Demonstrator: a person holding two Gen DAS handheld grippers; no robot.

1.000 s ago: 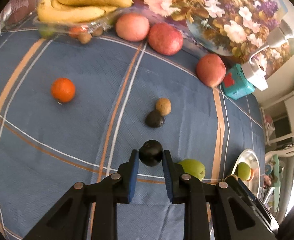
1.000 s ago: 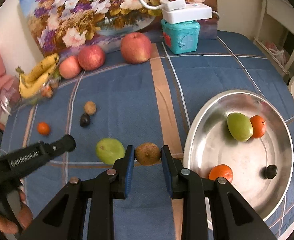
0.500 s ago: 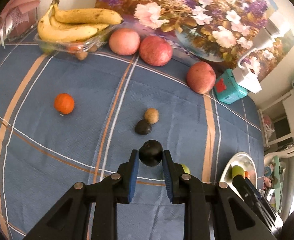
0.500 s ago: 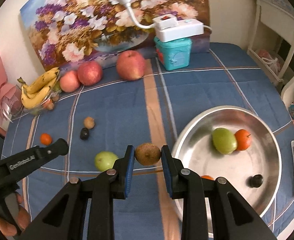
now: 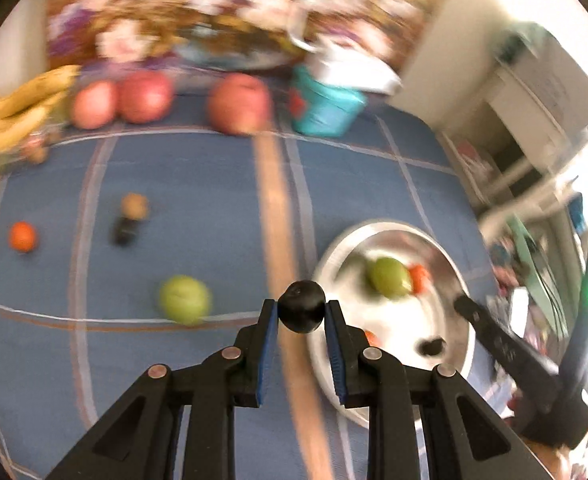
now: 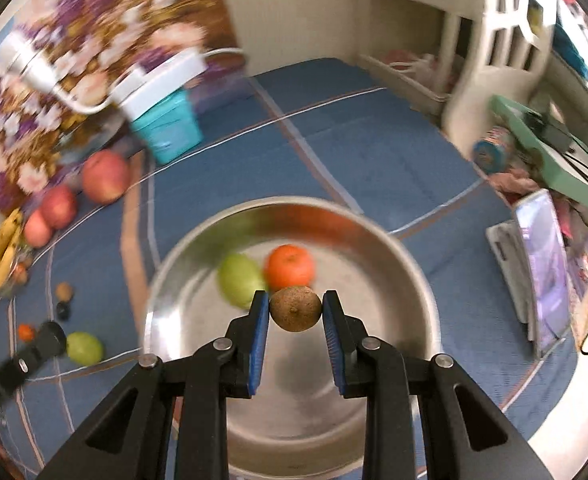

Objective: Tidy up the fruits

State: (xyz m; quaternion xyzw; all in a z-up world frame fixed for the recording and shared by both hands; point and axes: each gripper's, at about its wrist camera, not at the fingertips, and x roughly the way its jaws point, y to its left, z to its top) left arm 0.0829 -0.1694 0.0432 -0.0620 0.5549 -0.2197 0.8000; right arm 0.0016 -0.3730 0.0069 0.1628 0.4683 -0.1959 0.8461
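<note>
Landmark: the round silver metal bowl (image 6: pixel 410 264) on the counter's blue checked cloth (image 5: pixel 198 184).

Far left of the bowl, at the cloth's back edge: a bunch of yellow bananas (image 5: pixel 18 108), then three red apples (image 5: pixel 238 104) in a row. Nearer, left of the bowl: a small orange mandarin (image 5: pixel 22 236), a small brown fruit (image 5: pixel 134 205) touching a small dark fruit (image 5: pixel 125 232), and a green pear-like fruit (image 5: pixel 184 299) closest to the bowl.

The left gripper (image 5: pixel 301 314) has its jaws nearly closed, clamped on a round black plum-like fruit (image 5: pixel 302 307), held above the cloth just beside the bowl's left rim.

Inside the bowl: a green fruit (image 6: pixel 240 285) touching an orange mandarin (image 6: pixel 290 266); the left view also shows a small dark fruit (image 5: pixel 432 346) there.

The right gripper (image 6: pixel 295 316) has its jaws nearly closed, pinching a brown rough-skinned round fruit (image 6: pixel 295 308) over the bowl's interior.

Behind the bowl: a turquoise box (image 6: pixel 168 136).
</note>
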